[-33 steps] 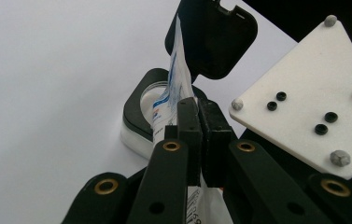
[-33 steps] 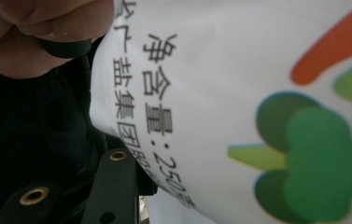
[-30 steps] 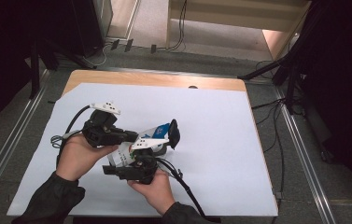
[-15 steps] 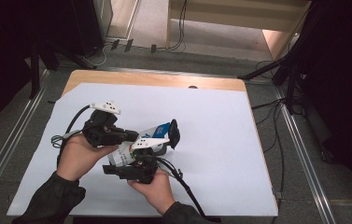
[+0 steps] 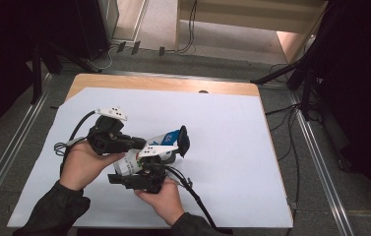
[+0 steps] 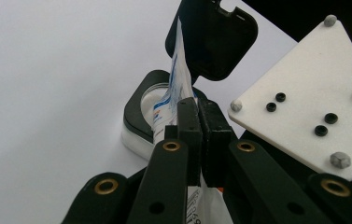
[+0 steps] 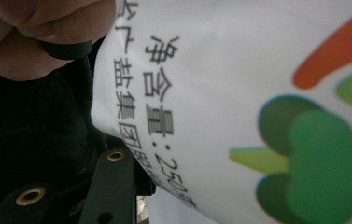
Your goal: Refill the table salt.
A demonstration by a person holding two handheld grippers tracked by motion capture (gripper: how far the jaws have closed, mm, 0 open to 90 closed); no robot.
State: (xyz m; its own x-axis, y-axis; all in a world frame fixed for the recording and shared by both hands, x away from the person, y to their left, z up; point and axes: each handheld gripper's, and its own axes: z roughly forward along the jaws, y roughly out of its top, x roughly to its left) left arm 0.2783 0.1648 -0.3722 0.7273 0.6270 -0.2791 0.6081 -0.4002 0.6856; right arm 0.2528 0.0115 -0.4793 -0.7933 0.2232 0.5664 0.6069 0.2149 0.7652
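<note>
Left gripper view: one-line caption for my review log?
Left gripper pinches a white printed pouch above an open black-lidded container.

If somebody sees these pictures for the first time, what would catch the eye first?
Probably the two grippers meeting over the white sheet, near the table's front edge. The left gripper is shut on the edge of a white printed pouch, just above a black container whose lid stands open. In the right gripper view, the pouch's printed side looms close.

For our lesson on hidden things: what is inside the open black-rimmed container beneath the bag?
In the left gripper view, the container shows a pale, whitish inside, and the bag edge dips toward its mouth. The bag and the left gripper cover the rest, so its contents cannot be told.
</note>
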